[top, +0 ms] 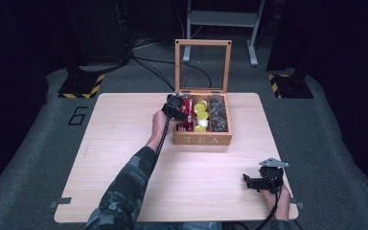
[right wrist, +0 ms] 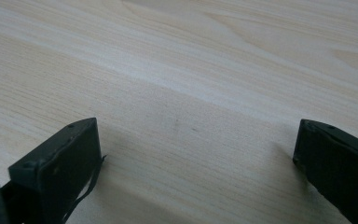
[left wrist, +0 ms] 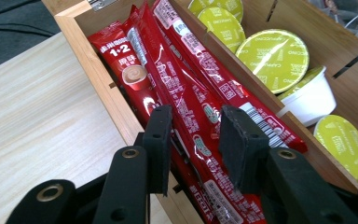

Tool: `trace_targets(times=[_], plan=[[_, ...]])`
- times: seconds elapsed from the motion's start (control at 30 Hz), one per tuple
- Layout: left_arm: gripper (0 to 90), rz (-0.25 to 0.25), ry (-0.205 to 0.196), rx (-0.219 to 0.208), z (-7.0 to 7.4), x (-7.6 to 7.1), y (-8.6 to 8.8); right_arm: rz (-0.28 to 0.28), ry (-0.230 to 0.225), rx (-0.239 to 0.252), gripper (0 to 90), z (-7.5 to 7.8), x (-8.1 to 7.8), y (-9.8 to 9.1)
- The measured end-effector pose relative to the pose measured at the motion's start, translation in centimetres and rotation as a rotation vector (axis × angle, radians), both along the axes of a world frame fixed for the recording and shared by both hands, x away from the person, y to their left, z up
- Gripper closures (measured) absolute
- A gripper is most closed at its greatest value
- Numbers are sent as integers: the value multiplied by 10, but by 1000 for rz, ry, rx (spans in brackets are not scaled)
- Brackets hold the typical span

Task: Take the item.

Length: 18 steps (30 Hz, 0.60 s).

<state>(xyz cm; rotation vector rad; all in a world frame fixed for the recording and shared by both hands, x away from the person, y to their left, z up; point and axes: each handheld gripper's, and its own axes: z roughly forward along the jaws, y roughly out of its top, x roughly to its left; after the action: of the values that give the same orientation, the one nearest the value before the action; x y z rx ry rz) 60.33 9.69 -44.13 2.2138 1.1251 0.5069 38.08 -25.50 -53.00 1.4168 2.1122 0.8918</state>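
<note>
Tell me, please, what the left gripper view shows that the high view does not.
Left gripper view: the print on the red sachets, with the left tongs astride one. High view: the raised lid, the TEA lettering, the right tongs near the table's front edge. Both: the wooden box, red sachets, yellow-lidded capsules.

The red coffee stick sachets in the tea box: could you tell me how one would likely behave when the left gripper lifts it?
A red stick sachet is long, thin and glossy, so it would probably bend or droop beyond the left gripper and may slip on the pads. It looks light. Packed tightly against the others in the tea box compartment, a neighbour might drag up with it.
</note>
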Motion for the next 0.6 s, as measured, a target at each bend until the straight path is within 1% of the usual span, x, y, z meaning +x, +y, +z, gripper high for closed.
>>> trace_targets(times=[0.13, 0.17, 0.2, 0.23, 0.33, 0.47, 0.6], plan=[[700, 21, 3, 4, 0, 0, -1, 0, 0, 0, 0, 0, 0, 0], [710, 25, 11, 4, 0, 1, -1, 0, 0, 0, 0, 0, 0, 0], [735, 20, 28, 5, 1, 1, -1, 0, 0, 0, 1, 0, 0, 0], [764, 21, 33, -3, 1, 2, -1, 0, 0, 0, 0, 0, 0, 0], [813, 20, 39, 2, 2, 2, -2, -3, -1, 2, 0, 0, 0, 0], [849, 22, 39, -12, 3, 1, -2, -3, -1, 2, 1, 0, 0, 0], [862, 22, 36, -31, 3, 1, -1, -3, -1, 2, 0, 0, 0, 0]])
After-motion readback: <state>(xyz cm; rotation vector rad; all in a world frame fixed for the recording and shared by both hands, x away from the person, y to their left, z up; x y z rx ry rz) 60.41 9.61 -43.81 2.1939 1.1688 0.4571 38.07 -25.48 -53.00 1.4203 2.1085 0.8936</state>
